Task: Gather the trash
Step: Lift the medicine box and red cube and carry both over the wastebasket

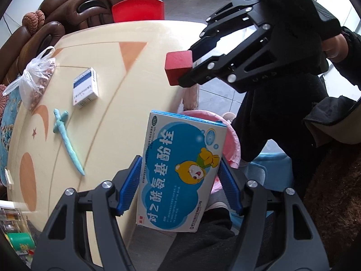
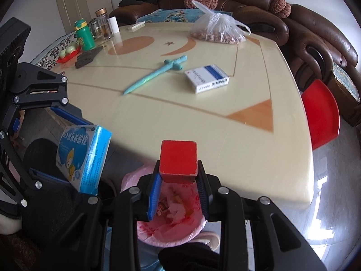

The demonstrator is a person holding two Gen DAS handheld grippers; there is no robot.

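Observation:
My left gripper is shut on a blue and white medicine box with a cartoon bear, held off the table's edge above the pink-lined trash bin. The same box shows in the right wrist view. My right gripper is shut on a red cube, right over the open bin, which holds some trash. The right gripper and cube also show in the left wrist view. A white and blue box and a teal toy sword lie on the cream table.
A plastic bag of nuts sits at the table's far side. A green bottle, jars and a red dish stand at the far left corner. A red chair and a brown sofa flank the table.

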